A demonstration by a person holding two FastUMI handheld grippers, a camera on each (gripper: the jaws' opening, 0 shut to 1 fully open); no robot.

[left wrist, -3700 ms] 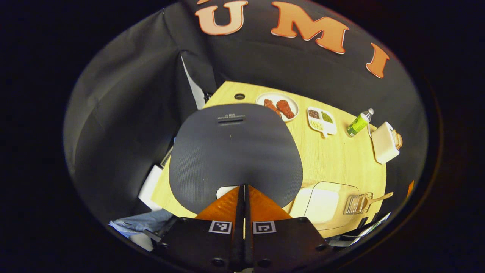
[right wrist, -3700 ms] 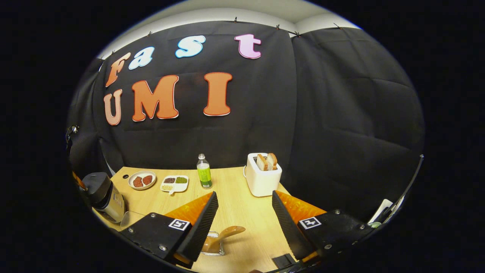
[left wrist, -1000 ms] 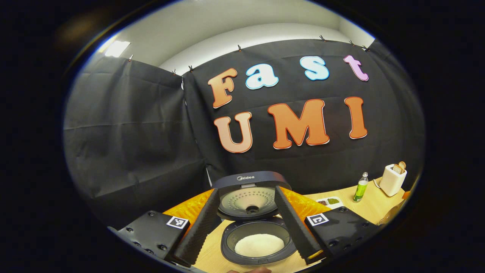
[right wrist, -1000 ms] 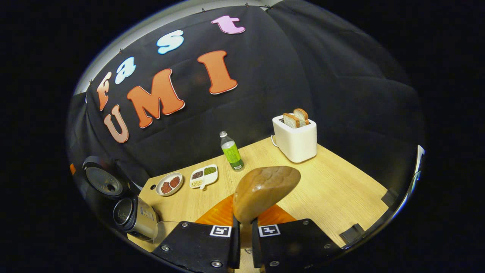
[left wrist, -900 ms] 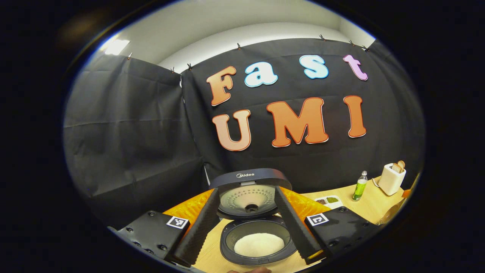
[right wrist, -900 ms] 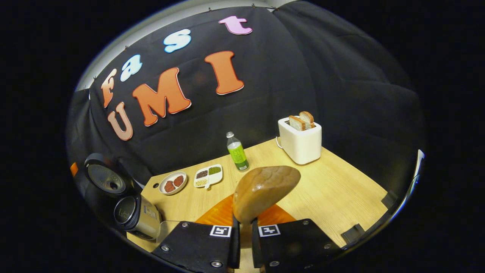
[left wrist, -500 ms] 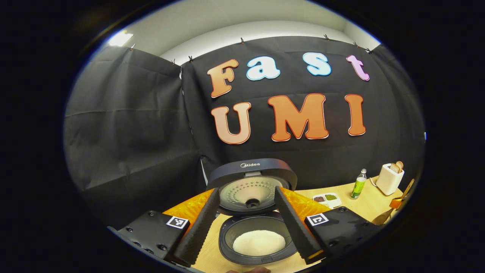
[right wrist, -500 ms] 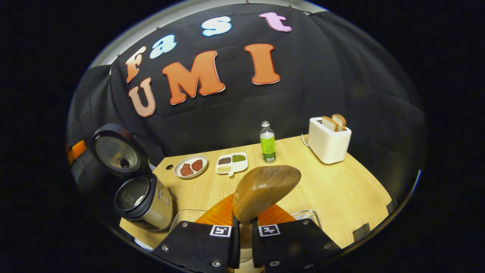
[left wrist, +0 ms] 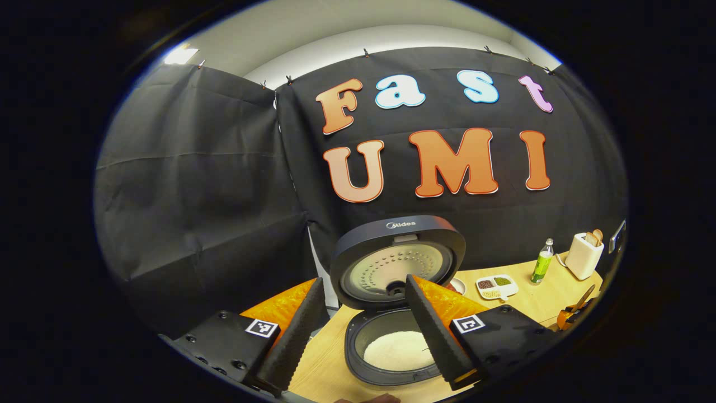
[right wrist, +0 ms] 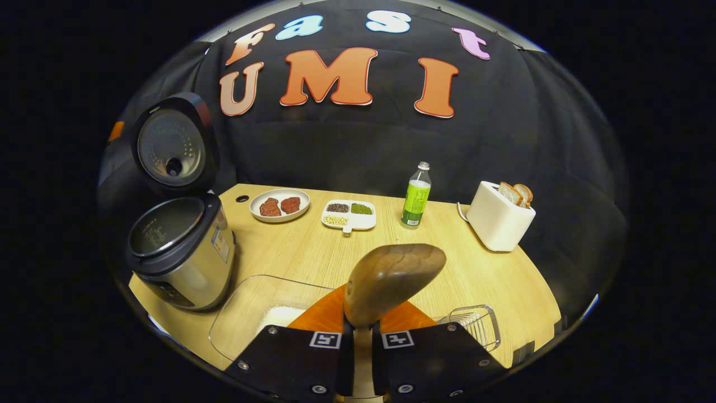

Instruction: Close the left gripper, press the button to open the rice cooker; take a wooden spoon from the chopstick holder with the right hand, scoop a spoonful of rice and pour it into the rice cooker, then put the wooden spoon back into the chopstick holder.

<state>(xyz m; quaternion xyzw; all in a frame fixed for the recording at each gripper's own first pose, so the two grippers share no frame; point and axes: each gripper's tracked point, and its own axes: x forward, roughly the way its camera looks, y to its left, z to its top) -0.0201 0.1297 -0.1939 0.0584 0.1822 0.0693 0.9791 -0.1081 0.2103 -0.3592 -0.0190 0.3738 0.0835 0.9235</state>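
On the table, the right hand-held gripper clamps the wooden spoon; left hand-held gripper gapes wide.

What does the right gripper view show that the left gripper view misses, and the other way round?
Right gripper view: the wooden spoon close up, clamped in the right gripper, with a clear container and a wire chopstick holder below it. Left gripper view: the white rice inside the rice cooker, framed by the open left gripper. Both: the open rice cooker, green bottle, toaster and divided dish.
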